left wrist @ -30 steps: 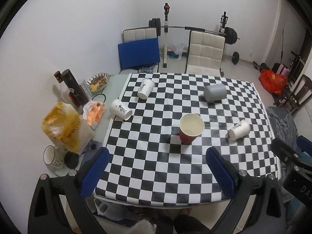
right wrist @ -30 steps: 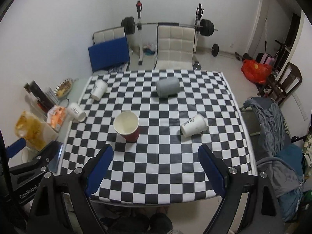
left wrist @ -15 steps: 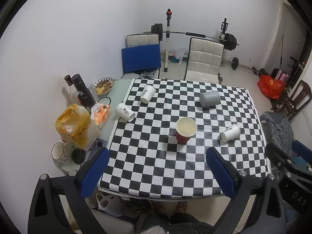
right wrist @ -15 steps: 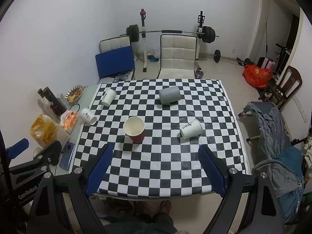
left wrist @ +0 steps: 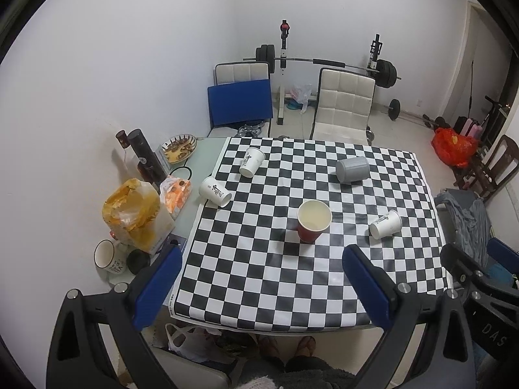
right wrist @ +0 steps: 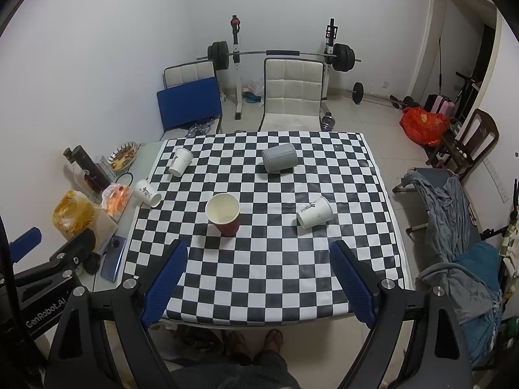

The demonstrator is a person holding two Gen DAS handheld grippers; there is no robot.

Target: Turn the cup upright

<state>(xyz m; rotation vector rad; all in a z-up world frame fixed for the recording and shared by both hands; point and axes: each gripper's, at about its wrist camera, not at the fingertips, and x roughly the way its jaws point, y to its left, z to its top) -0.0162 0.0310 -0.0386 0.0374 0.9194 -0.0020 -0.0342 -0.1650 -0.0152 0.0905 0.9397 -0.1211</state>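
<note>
Above table edge, left gripper point(left wrist: 261, 280) jaws wide, empty, right gripper point(right wrist: 259, 278) same, red cup point(right wrist: 223, 214) upright w/ nothing touching

"GenRobot.AI" is printed on the left gripper point(right wrist: 42, 295); "DAS" shows on the right gripper point(left wrist: 493, 334).

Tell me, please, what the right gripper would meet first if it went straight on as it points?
Probably the checkered cloth, just short of the red cup; the right gripper is open, and depth is unclear.
</note>
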